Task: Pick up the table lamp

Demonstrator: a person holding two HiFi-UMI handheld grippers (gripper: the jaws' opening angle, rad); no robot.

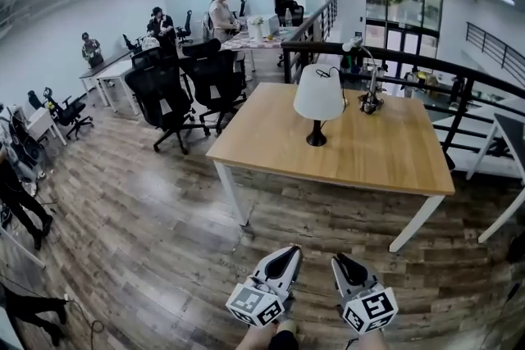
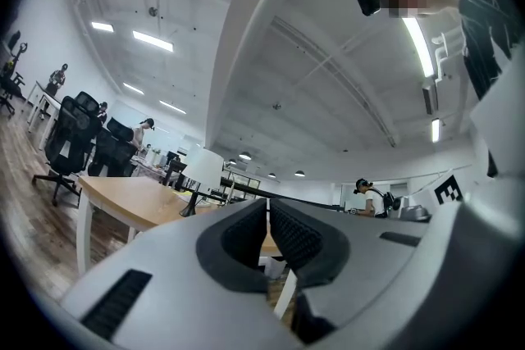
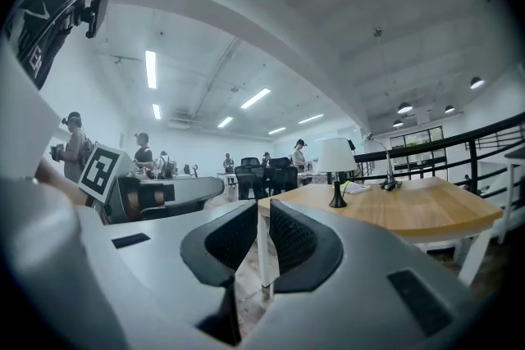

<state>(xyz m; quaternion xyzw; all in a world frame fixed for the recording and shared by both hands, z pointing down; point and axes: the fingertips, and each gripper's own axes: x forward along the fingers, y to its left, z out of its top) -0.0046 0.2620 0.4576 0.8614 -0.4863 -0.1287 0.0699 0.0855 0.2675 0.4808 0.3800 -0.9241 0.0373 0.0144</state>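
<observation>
Table lamp not yet reached, approach stage

Table lamp (image 1: 318, 104) stands upright on the wooden tabletop (image 1: 373, 150), toward its left-rear part, white shade on a dark stem and base. A small dark desk gadget (image 1: 371, 101) sits near it to the right, apart from it. The lamp also shows in the left gripper view (image 2: 203, 170) and the right gripper view (image 3: 336, 161), far off in both.

Left claw (image 1: 287, 252) is pressed together with nothing in it, and its own view (image 2: 268, 206) confirms this. Right claw (image 1: 340, 260) is closed down to a thin slit and is also empty (image 3: 264, 211). Both are held side by side over the wood floor (image 1: 148, 217), well apart from the tabletop, pointing roughly toward the lamp.

Progress: 0 steps of the pick done. Left to do, by my read: close the gap, spread 1 claw, pinch the stem or base, lift. 2 office chairs (image 1: 184, 90) stand left of the tabletop, out of the path.
</observation>
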